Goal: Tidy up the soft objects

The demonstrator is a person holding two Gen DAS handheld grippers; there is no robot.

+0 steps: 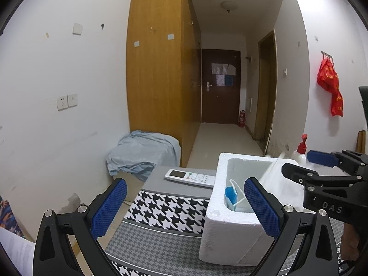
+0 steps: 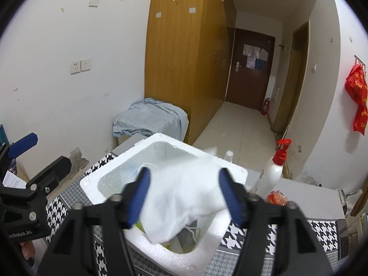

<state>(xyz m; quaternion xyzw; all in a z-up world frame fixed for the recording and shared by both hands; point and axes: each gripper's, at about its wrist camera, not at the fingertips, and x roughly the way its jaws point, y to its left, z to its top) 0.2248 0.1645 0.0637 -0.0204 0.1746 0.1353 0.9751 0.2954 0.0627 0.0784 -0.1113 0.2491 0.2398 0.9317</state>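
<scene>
A: Surface [image 1: 161, 248] inspected first: woven cover, houndstooth in black, white and grey, flat and matte. On it, foam box [image 2: 232, 172]: white expanded polystyrene, thick-walled, square-mouthed, pebbled and crumbly along the rim.

B: Noted. Task's thing?

A: White cloth [image 2: 184, 197], thin, limp, semi-sheer, found draped into the box mouth, one corner up against the far rim, lower edge sagging inside. Beneath it, blue face mask [image 1: 231, 195] with white loops, low against the near wall.

B: Right gripper [image 2: 184, 195]?

A: Jaws found standing well apart, one either side of the cloth, blue ribbed pads clear of the fabric; nothing gripped. Judged a release into the box.

B: Left gripper [image 1: 184, 209]?

A: Jaws wide, empty, held just short of the box's near corner.

B: Advice for the step?

A: Recommended lifting straight up and back, pads kept off the fabric to avoid dragging it out; then pressing the raised corner below the rim. Foam light, likely to slide if nudged; steadying with the left advised.

B: Remainder?

A: White pump bottle [image 2: 272, 172], red head, smooth plastic, beside the box; remote control [image 1: 191, 178], hard, flat, white, beyond it.
</scene>
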